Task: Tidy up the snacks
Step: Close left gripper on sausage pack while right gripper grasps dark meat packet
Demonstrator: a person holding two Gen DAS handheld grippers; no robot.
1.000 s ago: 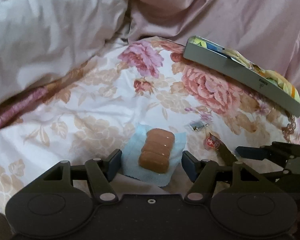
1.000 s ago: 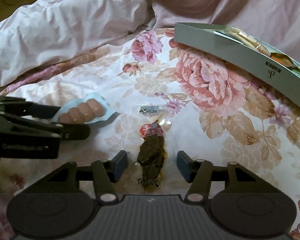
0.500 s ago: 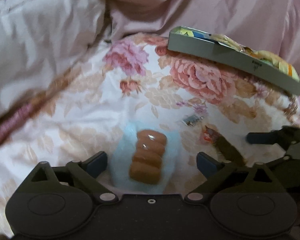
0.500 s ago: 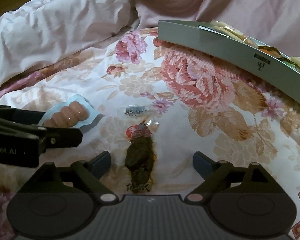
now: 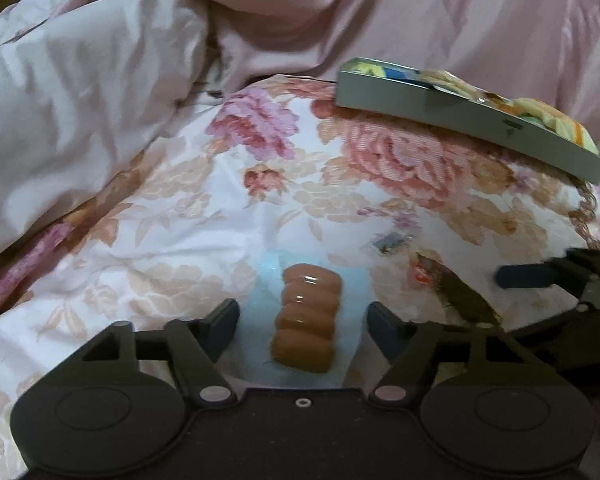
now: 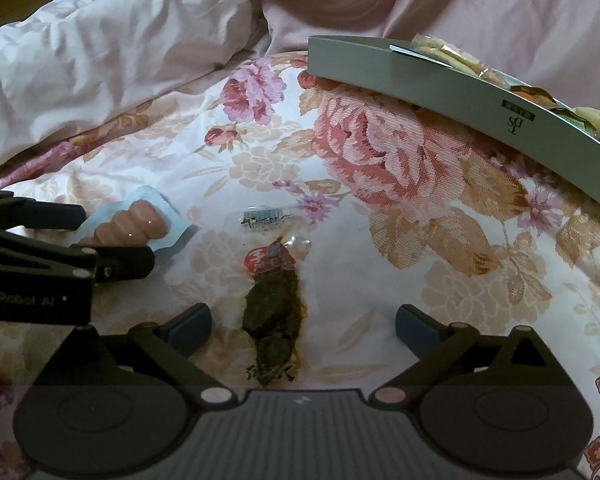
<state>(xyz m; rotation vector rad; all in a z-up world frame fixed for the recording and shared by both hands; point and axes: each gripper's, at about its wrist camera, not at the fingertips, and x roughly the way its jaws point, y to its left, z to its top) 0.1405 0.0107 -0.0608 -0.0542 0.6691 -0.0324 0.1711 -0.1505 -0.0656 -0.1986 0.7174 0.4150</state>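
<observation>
A blue-backed packet of small brown sausages (image 5: 306, 320) lies on the floral bedspread between the fingers of my left gripper (image 5: 300, 312). Its jaws are closing and the pads meet the packet's edges. From the right wrist, the same packet (image 6: 132, 228) sits in the left gripper (image 6: 116, 240) at the left edge. A dark dried snack in a clear wrapper with a red label (image 6: 276, 312) lies between the wide-spread fingers of my right gripper (image 6: 304, 316), untouched by either pad. A grey tray (image 6: 420, 80) holding several wrapped snacks rests at the far right.
A small clear wrapper with a printed strip (image 6: 264, 216) lies just beyond the dark snack. A bunched pink duvet (image 5: 80, 100) rises at the left and back. The grey tray (image 5: 460, 120) sits tilted on the bedspread's far right edge.
The left jaws spread wide around the sausage packet, then closed back onto it, and the left view rolled a little. The right jaws opened wide off the dark snack.
</observation>
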